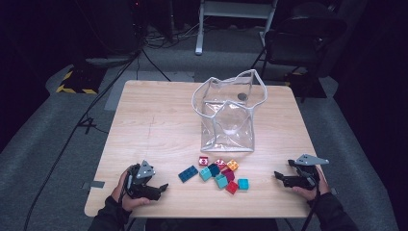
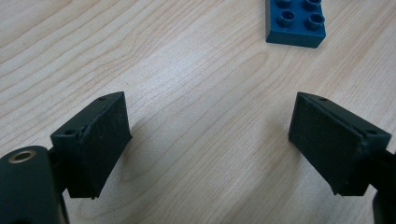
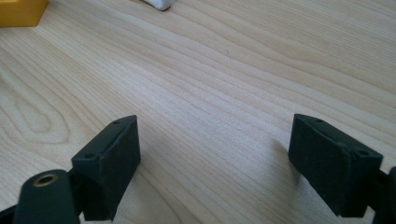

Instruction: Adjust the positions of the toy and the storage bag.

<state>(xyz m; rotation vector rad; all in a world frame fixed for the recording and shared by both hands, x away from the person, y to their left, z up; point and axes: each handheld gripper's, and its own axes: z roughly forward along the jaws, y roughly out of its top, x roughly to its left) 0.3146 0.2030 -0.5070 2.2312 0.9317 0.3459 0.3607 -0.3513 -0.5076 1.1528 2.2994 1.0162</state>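
Clear bag [image 1: 226,122] upright on table [image 1: 154,125], bricks [image 1: 221,174] outside it; both tools [image 1: 163,186] [image 1: 278,175] wide open, empty.

text: none legible | labels/brands/numbers: none | signs: yellow-and-black hazard stripes [image 1: 72,83] on the floor, beyond the far left corner of the table [image 1: 154,120] (a pattern, no lettering) | bricks: studs unreadable
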